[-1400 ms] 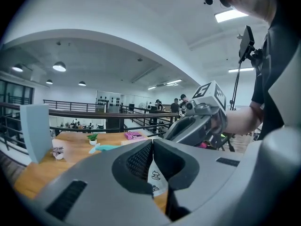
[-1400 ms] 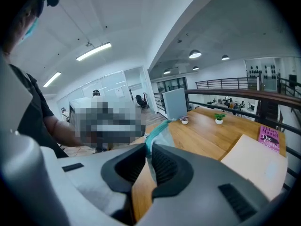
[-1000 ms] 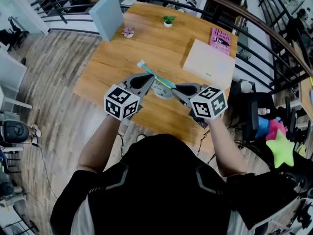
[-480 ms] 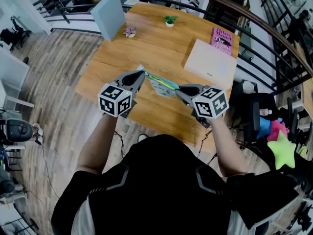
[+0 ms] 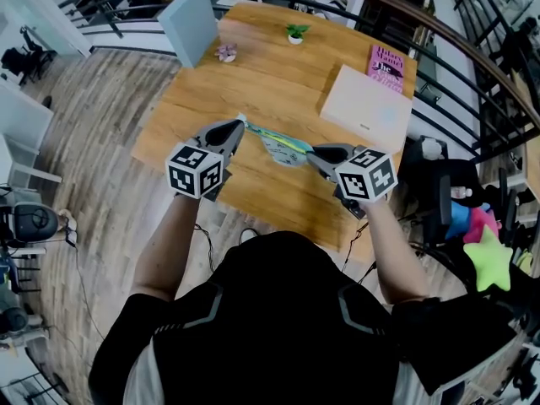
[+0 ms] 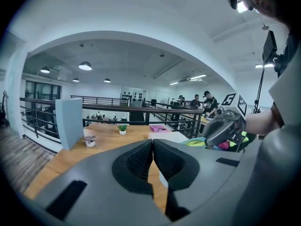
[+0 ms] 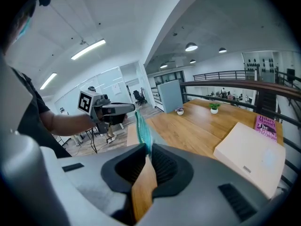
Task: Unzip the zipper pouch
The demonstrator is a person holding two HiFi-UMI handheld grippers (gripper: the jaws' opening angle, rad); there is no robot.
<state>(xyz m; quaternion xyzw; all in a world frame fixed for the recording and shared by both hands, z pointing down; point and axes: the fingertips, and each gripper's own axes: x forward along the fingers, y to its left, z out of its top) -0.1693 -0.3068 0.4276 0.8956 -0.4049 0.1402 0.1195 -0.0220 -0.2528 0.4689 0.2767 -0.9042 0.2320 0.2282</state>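
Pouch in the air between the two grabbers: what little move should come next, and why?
Probably pull the left gripper a little away from the right gripper, along the teal zipper edge of the pouch. The right gripper's jaws pinch one end and the left's are shut at the other end. Whether it is fully unzipped can't be seen.

- Whatever the left gripper (image 6: 152, 149) is pinching is hiding between its pressed-together pads.
- The zipper pouch (image 7: 141, 125) is running into the right gripper (image 7: 147, 150), its lower part hiding behind that grip.
- Beyond the right gripper, the pink book (image 5: 384, 64) is showing print too small to read.
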